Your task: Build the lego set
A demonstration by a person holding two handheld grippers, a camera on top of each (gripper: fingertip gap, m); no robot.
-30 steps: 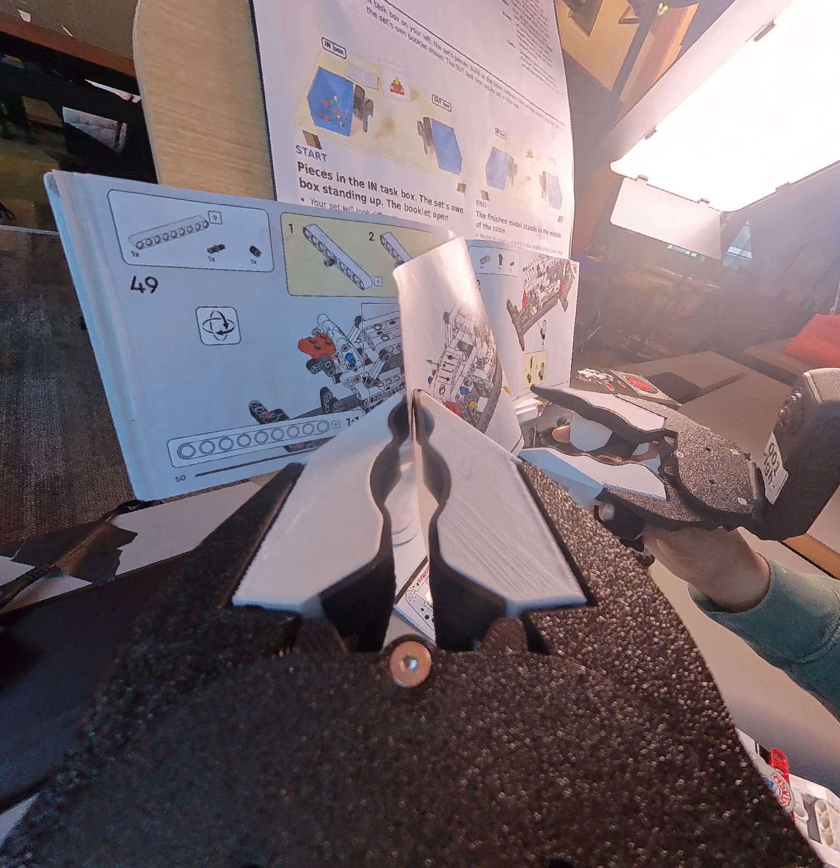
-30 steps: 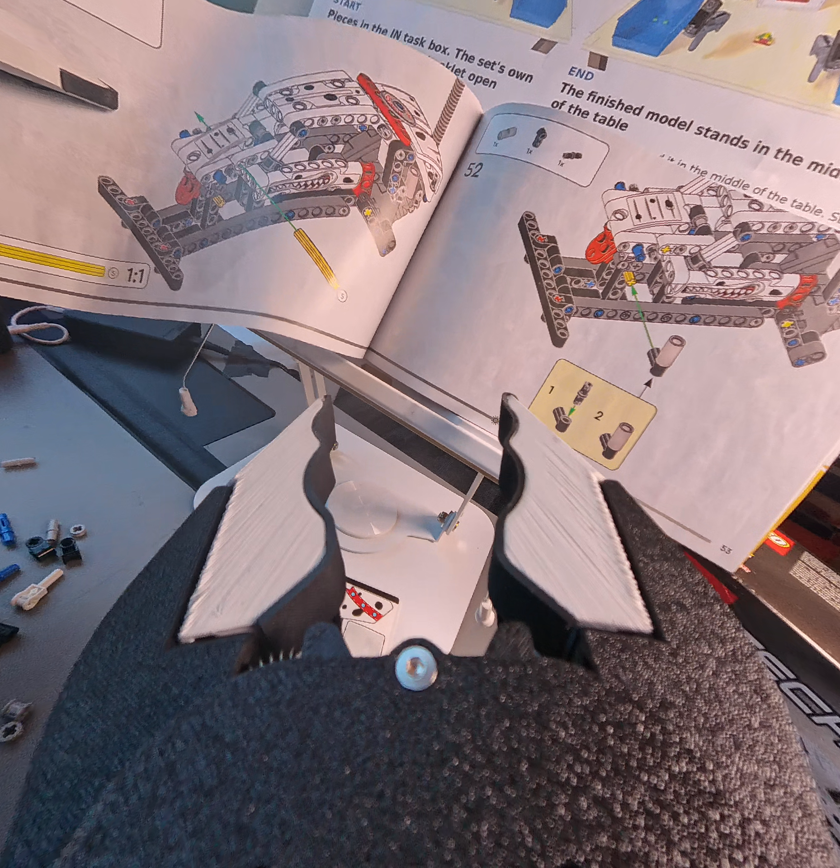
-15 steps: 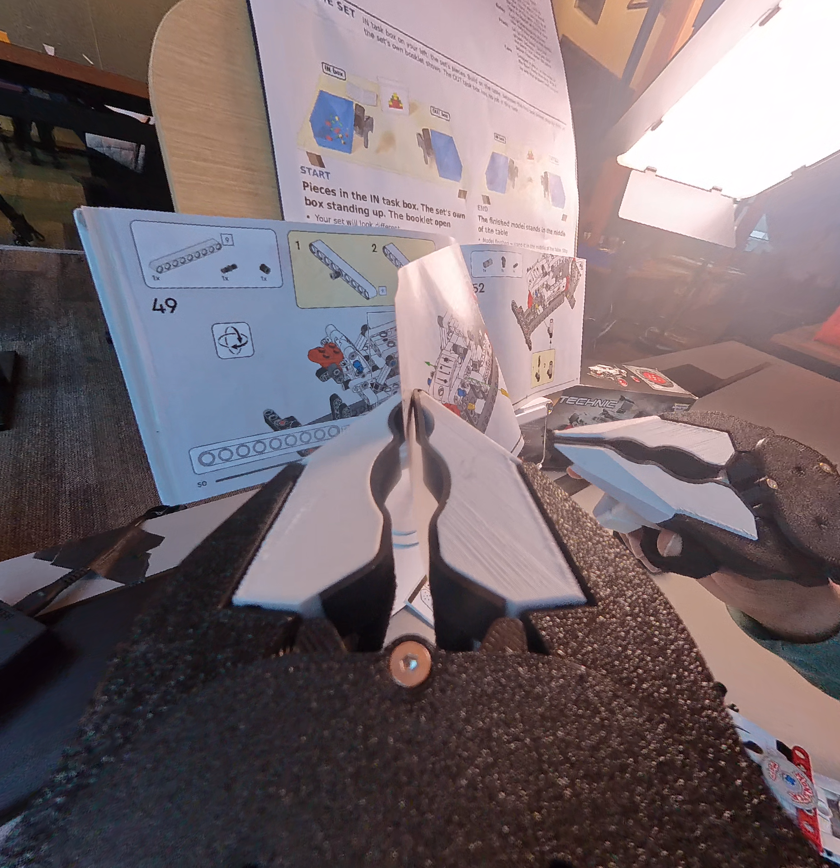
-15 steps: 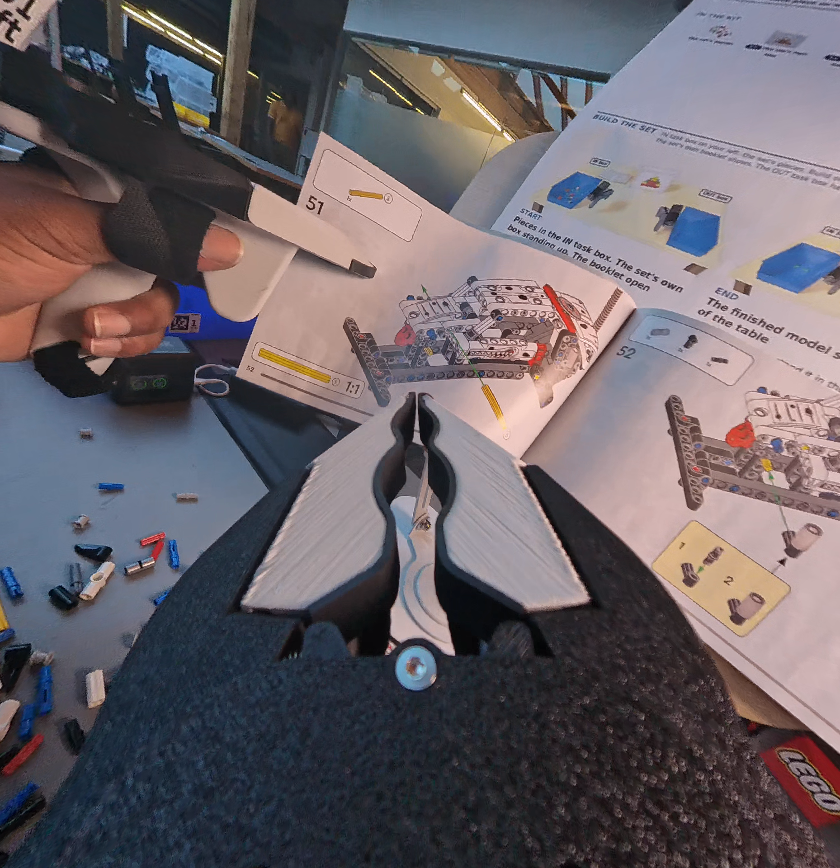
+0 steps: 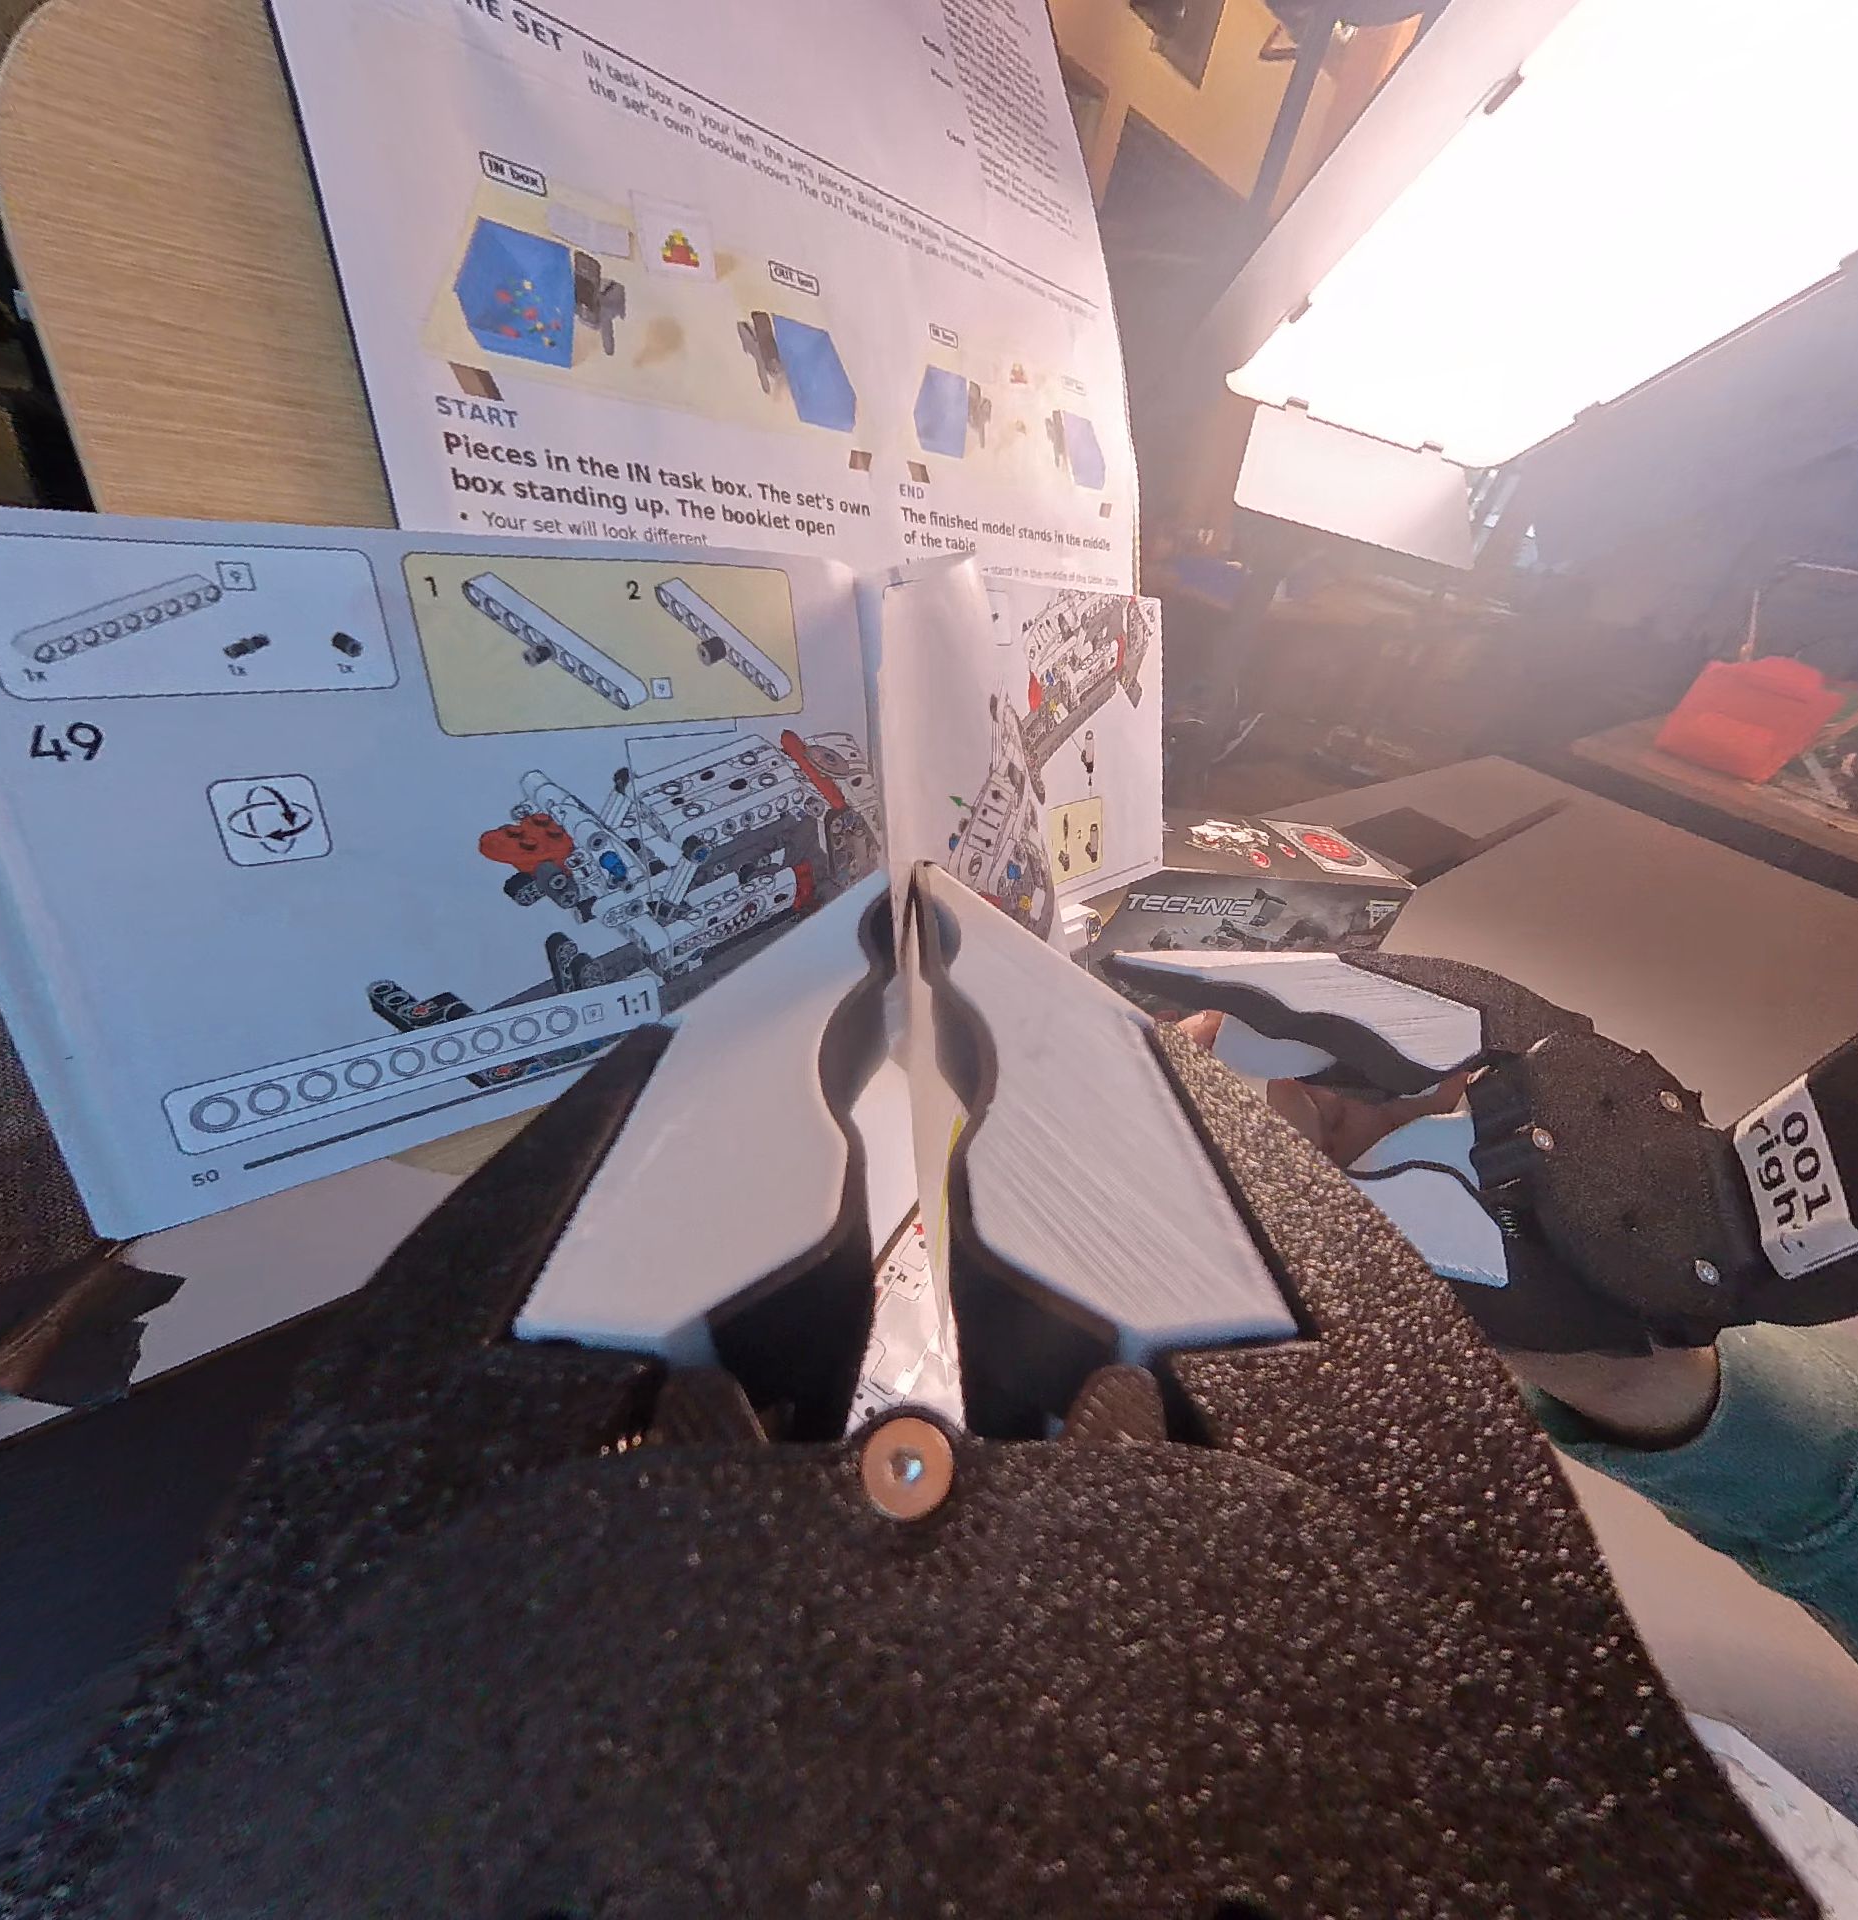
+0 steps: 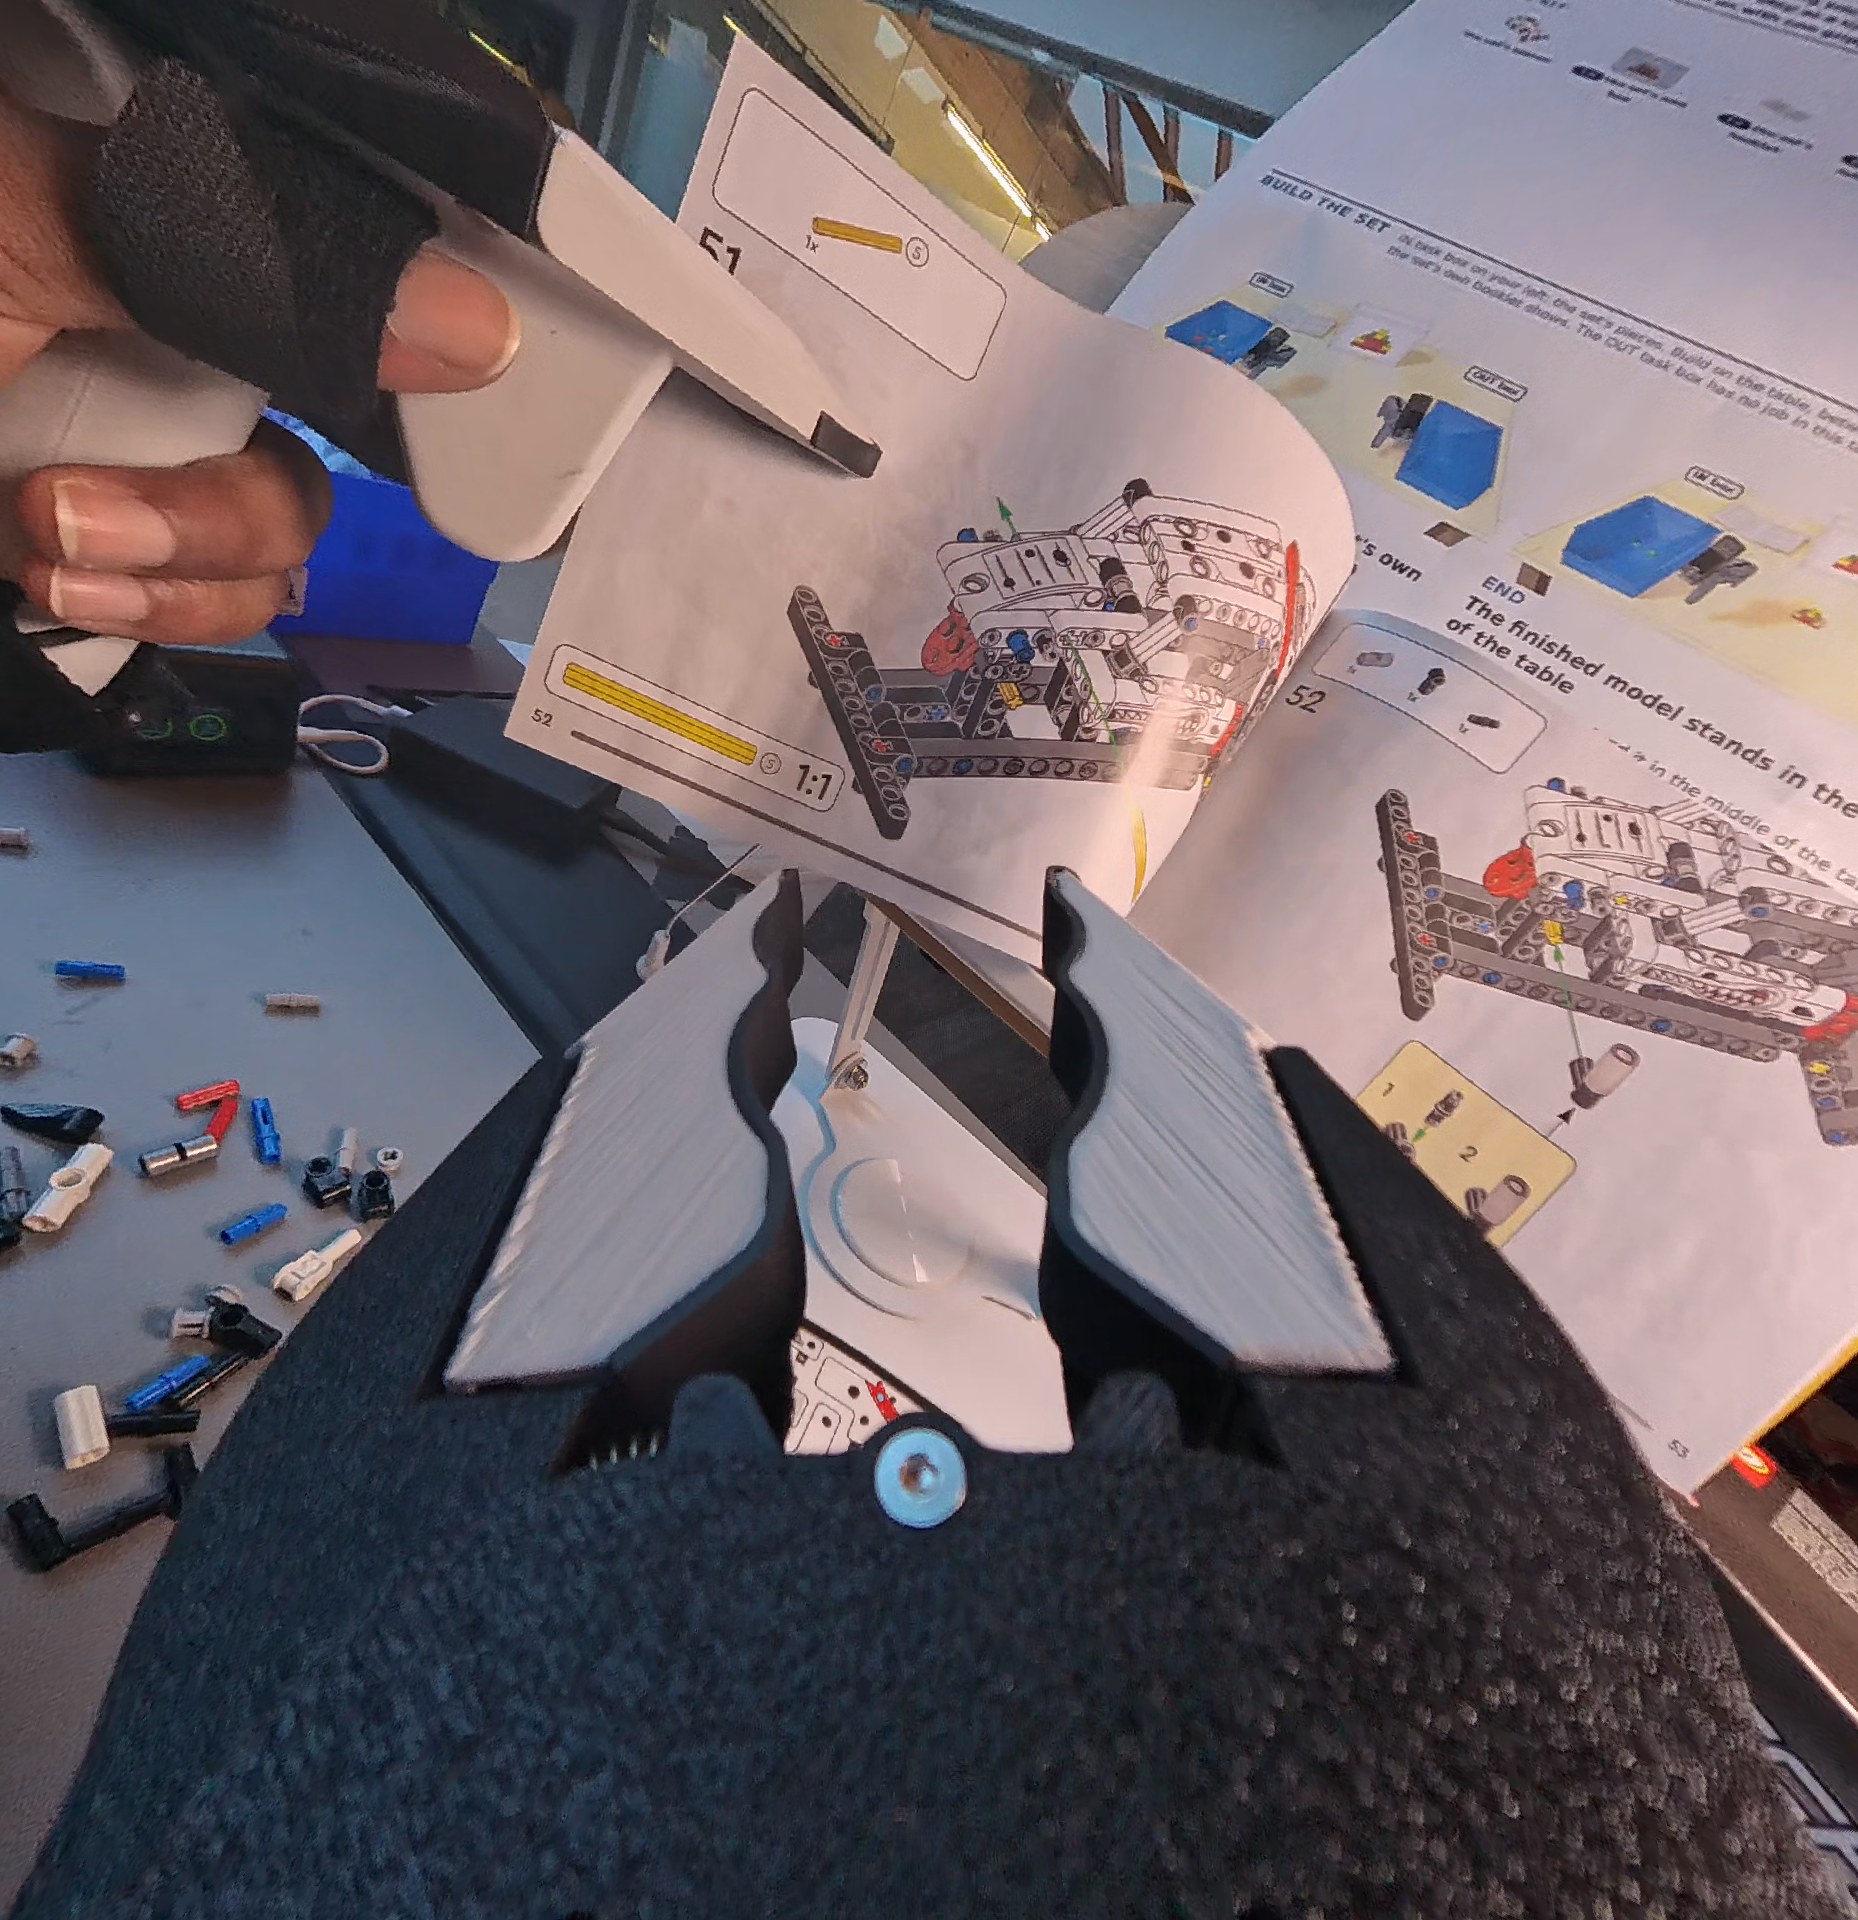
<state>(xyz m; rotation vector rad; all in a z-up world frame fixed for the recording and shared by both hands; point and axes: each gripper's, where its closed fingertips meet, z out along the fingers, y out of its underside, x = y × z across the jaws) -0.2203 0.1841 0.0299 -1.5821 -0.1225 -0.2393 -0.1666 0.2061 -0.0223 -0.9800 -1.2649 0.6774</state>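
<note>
Booklet [image 5: 405,852] is standing open on a stand, and that's where the action is, not on the bricks. The left gripper [image 5: 909,914] has its fingers pinched tight on one page [image 6: 904,582], holding it up mid-turn so it curls between the two spreads. The right gripper [image 6: 920,904] hangs just below the page's bottom edge with its fingers spread apart and nothing between them.

Progress guess: the steps on show come late in the booklet and the drawings show a mostly built vehicle, so the build looks well along on paper. But no assembled model shows in either view, so how much is actually put together can't be told. What's left is at least settling the page, then finding the parts for that step.

Counts: two grippers, one booklet, one page lifted. One big instruction sheet [image 5: 717,208] stands behind it, one set box [image 5: 1257,914] lies to the right. Loose pieces [image 6: 177,1195] are scattered on the table [image 6: 229,904] to the left: roughly two dozen small pins and connectors in blue, black, white, grey, plus a couple of red. An exact count isn't possible, since some run off the frame edge.
</note>
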